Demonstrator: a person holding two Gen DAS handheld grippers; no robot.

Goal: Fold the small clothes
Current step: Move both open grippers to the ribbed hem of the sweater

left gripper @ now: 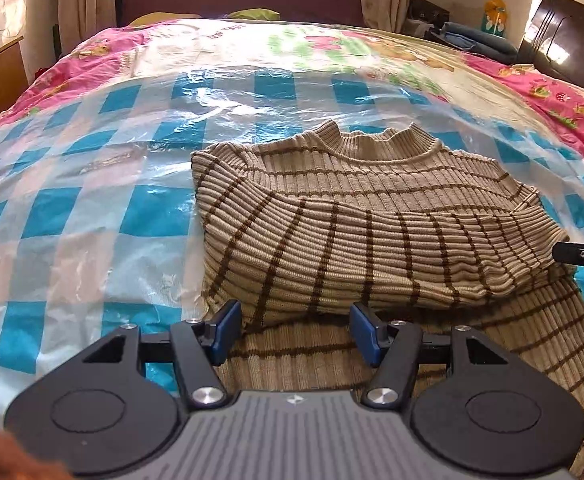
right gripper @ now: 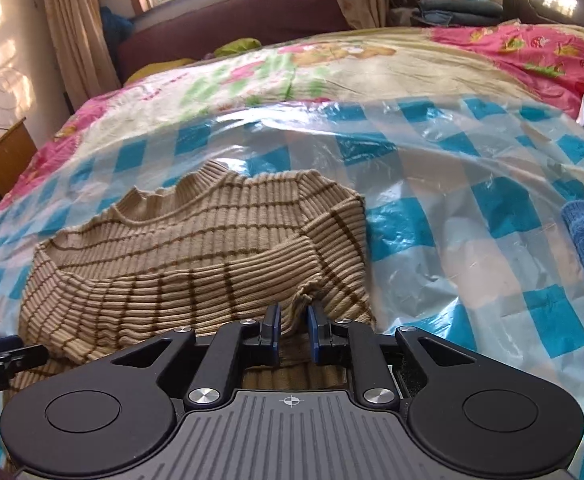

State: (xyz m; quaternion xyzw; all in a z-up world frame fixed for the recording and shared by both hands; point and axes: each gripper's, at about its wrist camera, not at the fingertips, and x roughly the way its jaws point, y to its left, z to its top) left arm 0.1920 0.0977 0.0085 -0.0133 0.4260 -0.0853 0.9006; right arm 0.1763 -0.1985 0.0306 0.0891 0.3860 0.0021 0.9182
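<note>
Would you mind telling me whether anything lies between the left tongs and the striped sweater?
Nothing visible does. The left tongs stand open directly over the sweater, fabric already between the pads; only plastic sheet lies around it.

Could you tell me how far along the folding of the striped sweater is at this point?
Done: one sleeve lies folded across the sweater. In hand: the right gripper, fingers slightly apart, sits at the sleeve cuff; the left gripper is open. Left: the lower body is still unfolded.
</note>
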